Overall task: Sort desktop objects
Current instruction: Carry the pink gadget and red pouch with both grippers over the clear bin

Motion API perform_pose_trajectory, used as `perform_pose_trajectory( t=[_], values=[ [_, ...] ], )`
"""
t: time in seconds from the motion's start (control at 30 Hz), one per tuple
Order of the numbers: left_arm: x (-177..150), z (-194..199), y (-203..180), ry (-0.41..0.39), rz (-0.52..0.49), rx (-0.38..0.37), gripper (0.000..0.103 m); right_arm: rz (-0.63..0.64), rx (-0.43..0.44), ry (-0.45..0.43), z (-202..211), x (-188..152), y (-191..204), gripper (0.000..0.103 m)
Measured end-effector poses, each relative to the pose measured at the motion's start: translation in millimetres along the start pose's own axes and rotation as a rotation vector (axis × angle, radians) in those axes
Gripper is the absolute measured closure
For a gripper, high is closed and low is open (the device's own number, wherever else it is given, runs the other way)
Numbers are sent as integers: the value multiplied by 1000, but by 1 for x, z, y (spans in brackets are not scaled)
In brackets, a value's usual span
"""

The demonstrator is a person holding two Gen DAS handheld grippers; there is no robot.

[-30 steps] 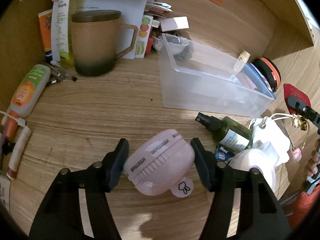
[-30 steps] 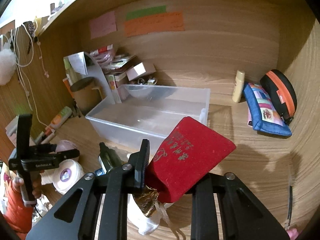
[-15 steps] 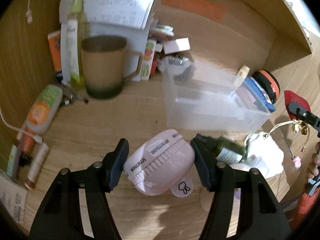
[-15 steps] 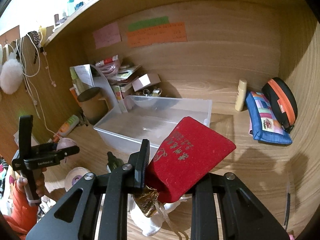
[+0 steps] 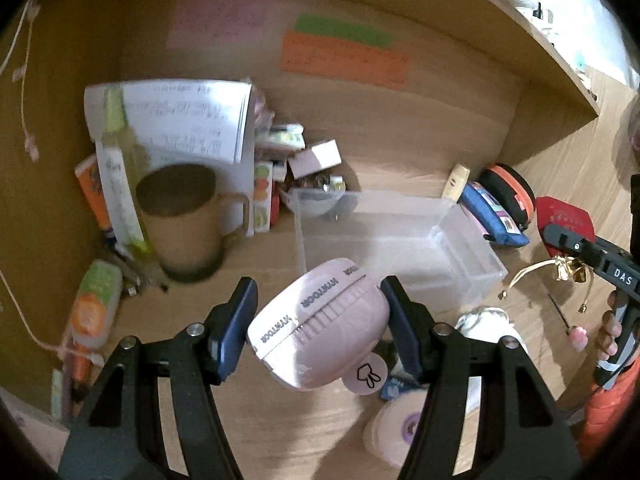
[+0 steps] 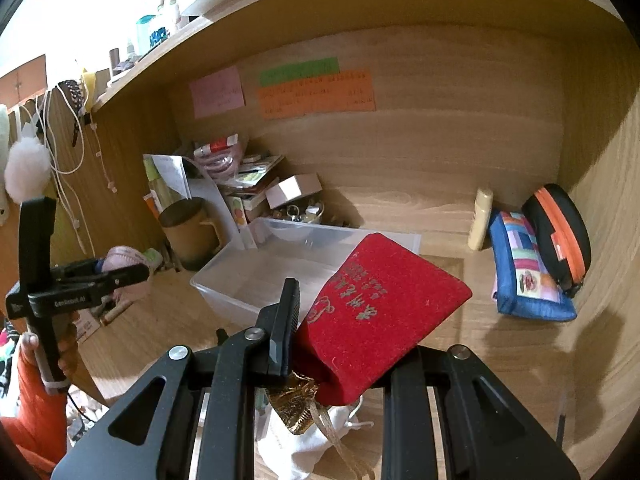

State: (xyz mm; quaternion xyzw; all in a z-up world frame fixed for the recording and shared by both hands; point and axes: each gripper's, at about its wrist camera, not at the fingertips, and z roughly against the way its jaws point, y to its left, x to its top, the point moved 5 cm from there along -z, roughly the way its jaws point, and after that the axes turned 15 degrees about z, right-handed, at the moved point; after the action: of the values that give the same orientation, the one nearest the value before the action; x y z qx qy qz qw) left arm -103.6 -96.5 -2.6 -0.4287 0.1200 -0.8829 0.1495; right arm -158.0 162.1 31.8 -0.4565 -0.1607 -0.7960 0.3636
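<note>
My left claw (image 5: 318, 322) held the pink handheld fan (image 5: 320, 328) between its pads, clear of the wooden surface (image 5: 256, 420) and just before the clear plastic bin (image 5: 400, 248). My right claw (image 6: 340, 332) was clamped nearly shut on the red velvet pouch (image 6: 384, 312), its gold drawstring hanging below, with the bin (image 6: 280, 272) beyond. A brown mug (image 5: 188, 220) stood left of the bin.

Your pale pink case (image 5: 320, 324) with white lettering, your red velvet pouch (image 6: 380, 312) with gold script, clear bin (image 6: 256, 276), brown mug (image 5: 182, 220), blue patchwork purse (image 6: 528, 276), black case with orange zip (image 6: 560, 236), orange, green and pink notes (image 6: 316, 94).
</note>
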Motion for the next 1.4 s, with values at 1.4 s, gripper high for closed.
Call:
perform_pose_trajectory(
  t=[1.4],
  values=[
    [57, -142, -44, 125, -195, 54, 40, 106, 97, 152, -134, 23, -15, 85]
  ],
)
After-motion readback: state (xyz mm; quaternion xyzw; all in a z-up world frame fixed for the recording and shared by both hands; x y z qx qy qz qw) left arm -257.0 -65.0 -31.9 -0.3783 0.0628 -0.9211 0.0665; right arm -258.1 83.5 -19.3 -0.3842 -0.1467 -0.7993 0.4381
